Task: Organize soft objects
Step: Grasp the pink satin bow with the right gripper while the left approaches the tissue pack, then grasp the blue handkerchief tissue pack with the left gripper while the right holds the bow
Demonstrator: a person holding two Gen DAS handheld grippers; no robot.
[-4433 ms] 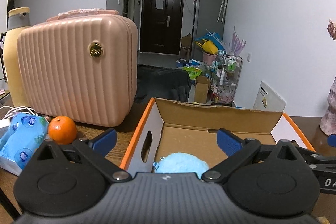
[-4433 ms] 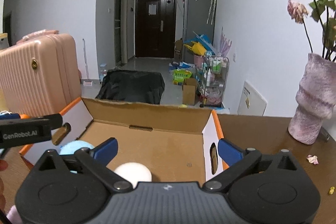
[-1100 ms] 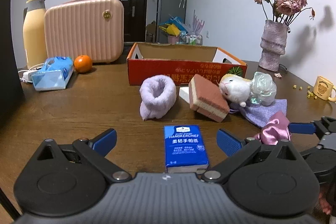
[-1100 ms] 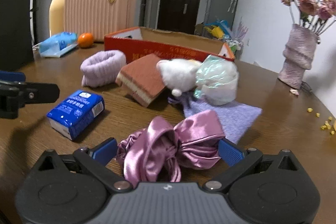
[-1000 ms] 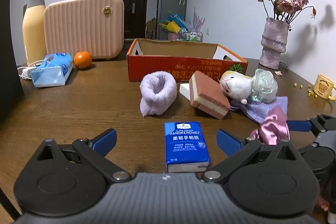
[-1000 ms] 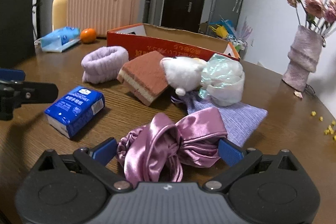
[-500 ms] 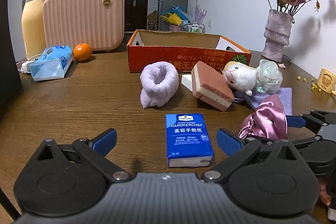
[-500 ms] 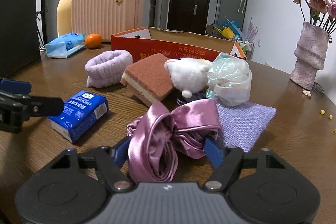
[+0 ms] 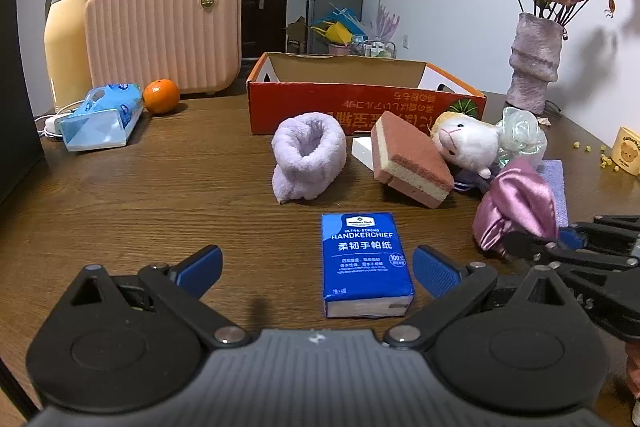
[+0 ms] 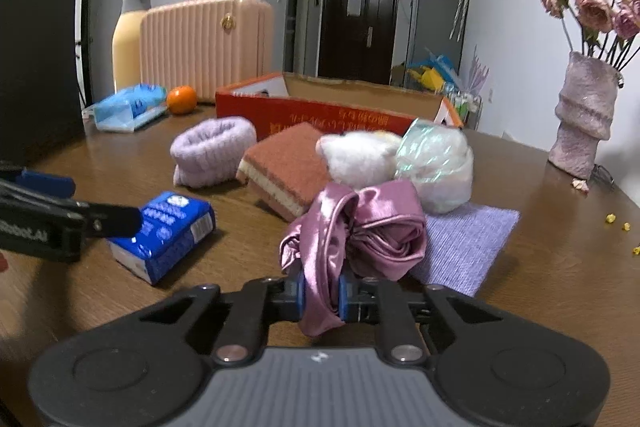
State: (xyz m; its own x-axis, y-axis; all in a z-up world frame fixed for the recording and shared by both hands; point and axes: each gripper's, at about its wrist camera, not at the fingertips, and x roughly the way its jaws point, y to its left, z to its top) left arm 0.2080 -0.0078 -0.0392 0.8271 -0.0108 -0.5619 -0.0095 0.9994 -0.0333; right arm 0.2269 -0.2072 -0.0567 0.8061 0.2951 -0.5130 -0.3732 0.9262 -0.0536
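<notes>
My right gripper point(image 10: 320, 295) is closing its jaws on a pink satin scrunchie point(image 10: 360, 227), and both pads press a fold of it. The bundle stands up off the wooden table point(image 9: 160, 187). My left gripper point(image 9: 316, 267) is open, and a blue handkerchief pack point(image 9: 366, 259) lies flat between its fingers, untouched and nearer the right one. Behind them lie a lilac fluffy band point(image 9: 308, 155), a brown sponge point(image 9: 408, 163), a white plush point(image 9: 464, 143), an iridescent scrunchie point(image 9: 520, 135) and a purple cloth point(image 10: 468, 243). The orange cardboard box point(image 9: 360, 103) stands open at the back.
A pink ribbed case point(image 9: 160, 35), a yellow bottle point(image 9: 66, 39), an orange point(image 9: 161, 95) and a blue wipes pack point(image 9: 100, 119) stand at the back left. A vase of dried flowers point(image 9: 532, 67) and a yellow mug point(image 9: 630, 155) are on the right. A black bag point(image 10: 36, 67) blocks the far left.
The right jaws have gone from wide open to clamped on the satin scrunchie, which is now bunched upright. The left gripper has stayed open over the handkerchief pack.
</notes>
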